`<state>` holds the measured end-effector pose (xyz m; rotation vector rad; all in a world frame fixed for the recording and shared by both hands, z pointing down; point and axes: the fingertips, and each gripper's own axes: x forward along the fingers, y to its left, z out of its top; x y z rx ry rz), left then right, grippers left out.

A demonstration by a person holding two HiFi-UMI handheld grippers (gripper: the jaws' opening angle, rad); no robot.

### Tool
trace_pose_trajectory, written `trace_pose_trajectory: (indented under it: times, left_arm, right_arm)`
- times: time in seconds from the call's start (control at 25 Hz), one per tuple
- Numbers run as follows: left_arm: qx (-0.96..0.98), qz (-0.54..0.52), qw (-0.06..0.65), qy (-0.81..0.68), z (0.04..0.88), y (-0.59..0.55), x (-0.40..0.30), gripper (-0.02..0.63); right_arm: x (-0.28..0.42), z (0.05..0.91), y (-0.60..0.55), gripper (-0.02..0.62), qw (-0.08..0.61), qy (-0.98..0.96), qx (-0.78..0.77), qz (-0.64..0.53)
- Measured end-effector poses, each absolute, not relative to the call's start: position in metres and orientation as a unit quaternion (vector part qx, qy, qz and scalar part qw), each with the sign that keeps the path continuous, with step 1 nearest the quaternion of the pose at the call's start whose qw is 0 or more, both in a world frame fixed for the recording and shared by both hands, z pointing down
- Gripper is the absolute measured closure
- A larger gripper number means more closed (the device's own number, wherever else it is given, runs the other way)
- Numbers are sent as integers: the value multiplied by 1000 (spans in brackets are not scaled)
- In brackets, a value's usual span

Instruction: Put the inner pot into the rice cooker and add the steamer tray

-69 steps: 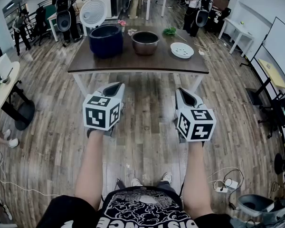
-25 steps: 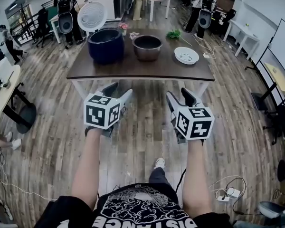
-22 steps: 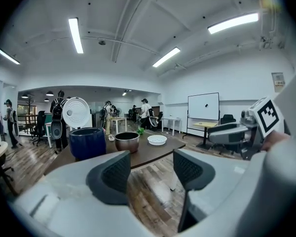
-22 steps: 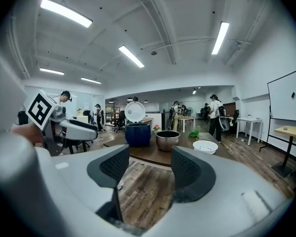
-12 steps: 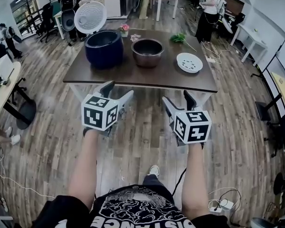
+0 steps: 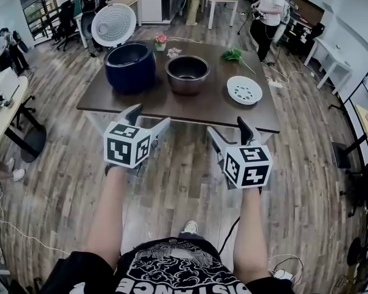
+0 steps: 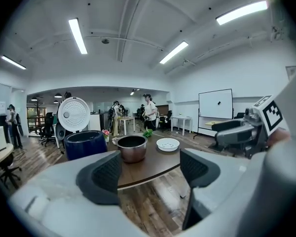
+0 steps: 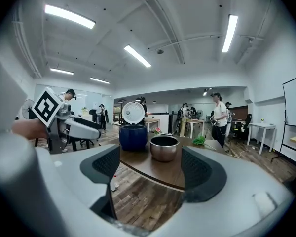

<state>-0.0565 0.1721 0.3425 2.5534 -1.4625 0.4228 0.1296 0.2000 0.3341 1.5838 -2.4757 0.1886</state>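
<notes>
The 2 grippers, left [image 6: 150, 116] and right [image 6: 227, 126], have just been opening and stand wide and empty short of the table [image 6: 172, 105], probably readied for the inner pot [image 6: 187, 74]. It sits between the lid-up rice cooker [image 6: 130, 66] and the steamer tray [image 6: 244, 90].

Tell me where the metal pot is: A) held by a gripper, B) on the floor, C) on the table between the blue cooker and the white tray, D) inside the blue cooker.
C: the metal pot stands on the table, blue cooker to one side, white tray to the other.
</notes>
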Motion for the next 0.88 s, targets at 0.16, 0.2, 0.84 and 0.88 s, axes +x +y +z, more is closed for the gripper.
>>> trace_pose_trajectory:
  times: [0.16,0.2,0.84,0.88]
  left_arm:
    - [850,143,84,-499,343,156,-47,229]
    - [849,144,84,-501,343,152,-45,229]
    - [827,140,96,-536,344,105,-25,221]
    - [826,140,97,-537,345,103,-24,221]
  right_arm:
    - [141,333,181,221,94,-844,524,61]
    - [144,334,177,221,94,-846,522,62]
    - [176,342,116,221,95,-858,500,71]
    - [178,343,113,221,94,-858,500,72]
